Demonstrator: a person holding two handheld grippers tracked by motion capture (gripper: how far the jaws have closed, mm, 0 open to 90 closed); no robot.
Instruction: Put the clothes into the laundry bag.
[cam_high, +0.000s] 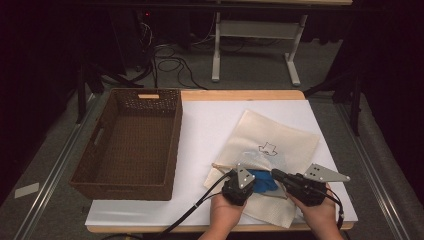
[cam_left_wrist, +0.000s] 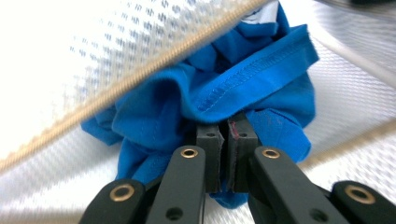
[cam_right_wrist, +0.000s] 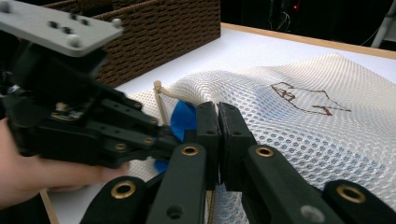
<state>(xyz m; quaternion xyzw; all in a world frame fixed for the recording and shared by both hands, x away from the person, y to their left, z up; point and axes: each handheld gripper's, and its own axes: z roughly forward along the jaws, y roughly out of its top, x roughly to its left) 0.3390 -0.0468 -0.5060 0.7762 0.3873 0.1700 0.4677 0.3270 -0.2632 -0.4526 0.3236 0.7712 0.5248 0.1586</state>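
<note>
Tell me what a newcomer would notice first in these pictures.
The bright blue cloth stands out first, bunched at the mouth of the white mesh bag at the table's near edge, with the left gripper shut on it. The right gripper beside it is shut on the bag's edge. To the left sits a big brown wicker basket, with nothing inside.

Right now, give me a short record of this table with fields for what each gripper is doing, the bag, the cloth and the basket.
left gripper: shut on the blue cloth, at the mouth of the bag
right gripper: shut, pinching the edge of the mesh bag
mesh bag: cream, lying on the white table, small outline drawing on it
blue cloth: bunched, partly inside the bag
basket: brown wicker, left of the bag, nothing in it
</note>
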